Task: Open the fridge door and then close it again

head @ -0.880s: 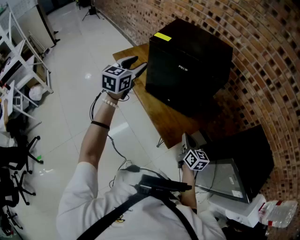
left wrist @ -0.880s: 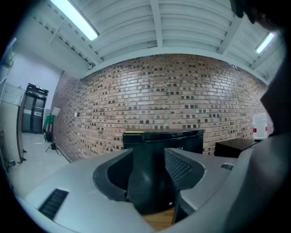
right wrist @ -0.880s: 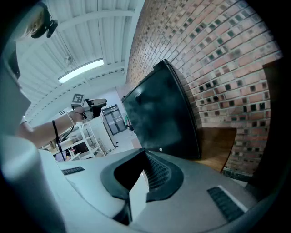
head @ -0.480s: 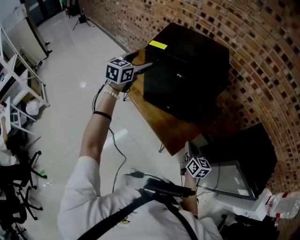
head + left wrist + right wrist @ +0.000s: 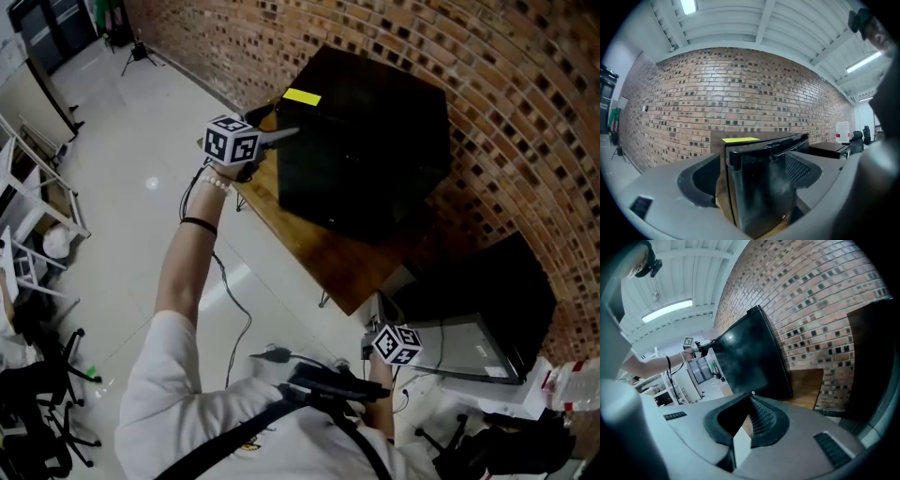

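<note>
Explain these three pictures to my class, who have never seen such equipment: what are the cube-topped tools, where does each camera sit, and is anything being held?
A person does the work here, with a two-jaw gripper in each hand; the patterned cubes are parts of those grippers. The head view comes from a camera on the person's head, looking steeply down. The other two views come from cameras riding on the grippers, each looking along its own jaws. A black fridge with a yellow label stands on a wooden table beside a brick wall. The left gripper is up at the fridge's top front corner, jaws wide apart with the door's edge between them, not visibly clamping it. The right gripper is low near the person's body, jaws together and empty.
</note>
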